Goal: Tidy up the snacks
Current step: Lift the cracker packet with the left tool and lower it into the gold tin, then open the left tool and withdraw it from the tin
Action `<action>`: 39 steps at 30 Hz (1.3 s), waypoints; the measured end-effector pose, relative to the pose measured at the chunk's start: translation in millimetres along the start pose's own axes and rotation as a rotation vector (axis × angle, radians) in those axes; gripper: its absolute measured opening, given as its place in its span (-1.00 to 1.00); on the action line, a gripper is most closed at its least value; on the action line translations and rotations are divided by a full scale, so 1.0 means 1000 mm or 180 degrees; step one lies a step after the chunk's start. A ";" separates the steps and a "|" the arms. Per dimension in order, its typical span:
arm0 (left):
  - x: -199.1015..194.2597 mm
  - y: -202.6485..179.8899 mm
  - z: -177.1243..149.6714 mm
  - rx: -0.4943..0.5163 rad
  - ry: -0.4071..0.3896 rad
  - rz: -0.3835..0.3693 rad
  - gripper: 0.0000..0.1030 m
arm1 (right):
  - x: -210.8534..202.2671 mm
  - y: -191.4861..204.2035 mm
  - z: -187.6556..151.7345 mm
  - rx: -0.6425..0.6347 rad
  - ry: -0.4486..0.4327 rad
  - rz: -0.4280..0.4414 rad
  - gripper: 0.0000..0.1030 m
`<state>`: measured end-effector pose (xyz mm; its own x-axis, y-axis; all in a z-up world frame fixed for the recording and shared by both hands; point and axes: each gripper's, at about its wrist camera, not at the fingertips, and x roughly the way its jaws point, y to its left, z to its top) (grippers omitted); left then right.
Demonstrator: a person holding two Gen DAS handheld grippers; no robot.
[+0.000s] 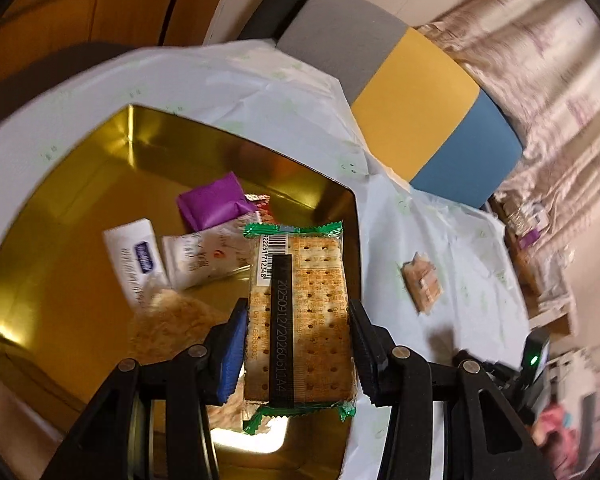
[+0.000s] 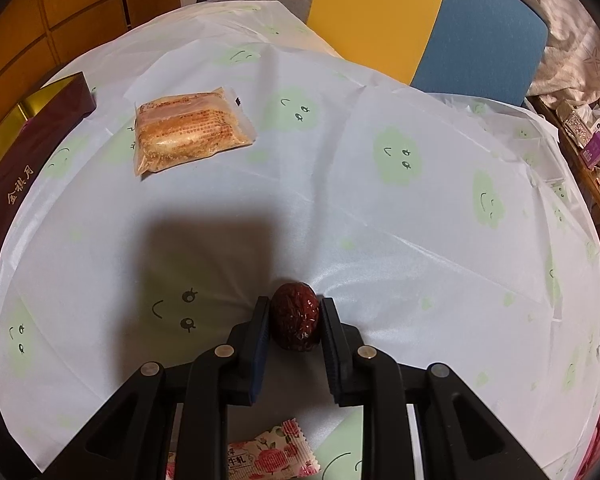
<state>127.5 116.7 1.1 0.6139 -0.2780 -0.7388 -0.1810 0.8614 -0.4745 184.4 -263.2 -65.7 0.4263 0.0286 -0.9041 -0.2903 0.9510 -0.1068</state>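
My left gripper [image 1: 298, 305] is shut on a clear cracker pack with green ends [image 1: 300, 320], held lengthwise between the pads over the right part of an open gold tin [image 1: 100, 184]. The tin holds a purple packet [image 1: 212, 200], a white packet with a blue logo [image 1: 134, 260], another white packet [image 1: 204, 260] and a crumbly pastry pack [image 1: 168, 320]. My right gripper [image 2: 295, 303] points down at the tablecloth, shut on a wrinkled dark red date [image 2: 296, 316]. A wrapped pastry [image 2: 188, 136] lies on the cloth farther back to the left.
A white tablecloth with green cloud faces [image 2: 400, 160] covers the table. The tin's maroon side [image 2: 28, 152] stands at the left edge. A pink rose-print candy [image 2: 268, 456] lies under my right gripper. A grey, yellow and blue chair [image 2: 380, 12] stands behind the table, clutter [image 2: 588, 136] at right.
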 end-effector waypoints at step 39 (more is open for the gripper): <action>0.010 -0.114 -0.096 0.1813 0.0068 -0.0159 -0.01 | -0.001 0.002 -0.001 -0.0071 -0.0048 -0.0009 -0.53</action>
<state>80.8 -24.7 2.1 0.5943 -0.3276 -0.7345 0.2941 0.9385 -0.1806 182.2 -261.5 -65.4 0.4399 0.0307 -0.8975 -0.3080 0.9440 -0.1187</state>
